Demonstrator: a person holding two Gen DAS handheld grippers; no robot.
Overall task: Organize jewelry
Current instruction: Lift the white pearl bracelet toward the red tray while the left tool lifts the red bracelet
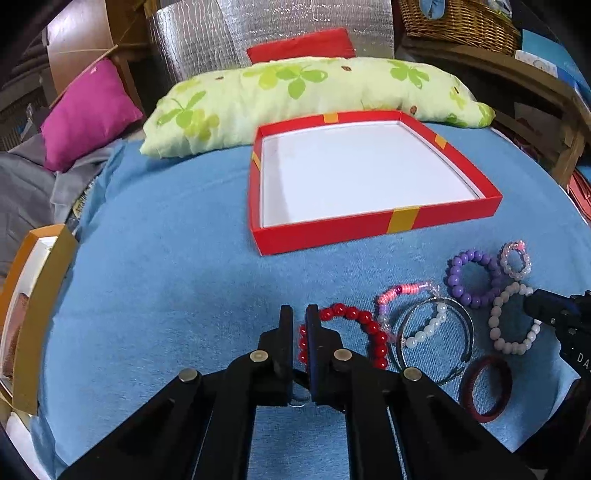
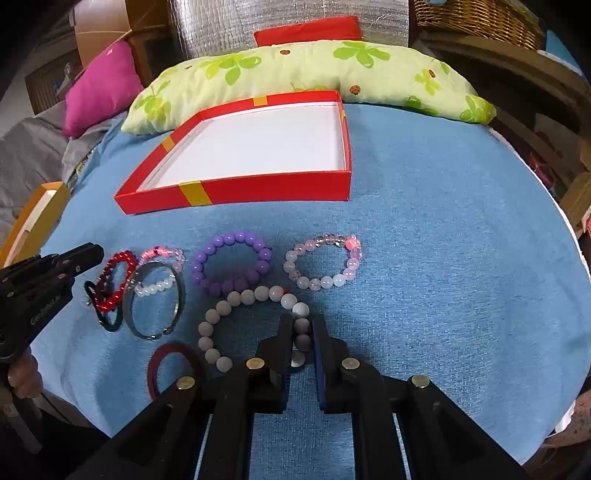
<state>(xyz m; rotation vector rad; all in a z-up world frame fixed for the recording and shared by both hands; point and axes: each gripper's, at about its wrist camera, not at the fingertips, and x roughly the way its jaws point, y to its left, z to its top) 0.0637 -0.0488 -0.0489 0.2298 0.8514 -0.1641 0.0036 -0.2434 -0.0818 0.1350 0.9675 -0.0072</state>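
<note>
Several bracelets lie on a blue cloth in front of an empty red box with a white inside. My left gripper is shut on the red bead bracelet, its left side between the fingers. My right gripper is shut on the pale white bead bracelet, whose right side sits between the fingers. Also on the cloth are a purple bead bracelet, a pink-clear bead bracelet, a silver bangle and a dark red ring bangle.
A green leaf-print pillow lies behind the red box. A pink cushion and grey cloth are at the far left. An orange box edge stands at the left. A wicker basket is at the back right.
</note>
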